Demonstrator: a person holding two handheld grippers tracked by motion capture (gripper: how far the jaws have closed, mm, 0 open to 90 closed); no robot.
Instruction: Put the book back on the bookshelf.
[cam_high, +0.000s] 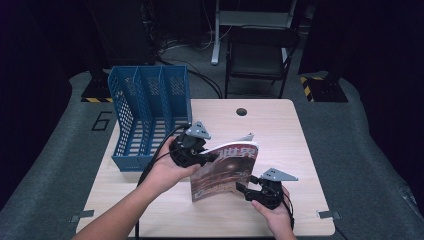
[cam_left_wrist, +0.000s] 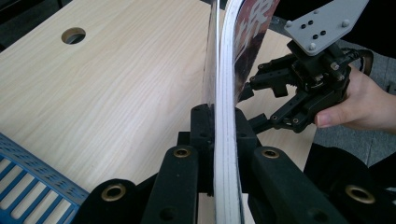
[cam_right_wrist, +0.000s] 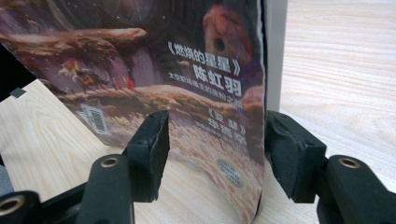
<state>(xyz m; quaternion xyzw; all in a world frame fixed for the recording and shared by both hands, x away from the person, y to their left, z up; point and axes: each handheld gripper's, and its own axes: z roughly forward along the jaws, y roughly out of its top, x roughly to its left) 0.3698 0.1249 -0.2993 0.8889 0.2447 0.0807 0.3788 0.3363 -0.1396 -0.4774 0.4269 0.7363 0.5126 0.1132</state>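
A magazine with a dark reddish cover stands on its edge on the wooden table, bowed slightly. My left gripper is shut on the magazine's upper left edge; in the left gripper view both jaws pinch the white page block. My right gripper sits at the magazine's lower right corner with its jaws apart. In the right gripper view the cover curves into the gap between the pads, and neither pad presses on it. The right gripper also appears in the left gripper view, beyond the magazine.
A blue three-slot file rack stands at the table's back left, close to my left hand, and its corner appears in the left gripper view. A cable hole is near the far edge. A dark chair stands behind the table.
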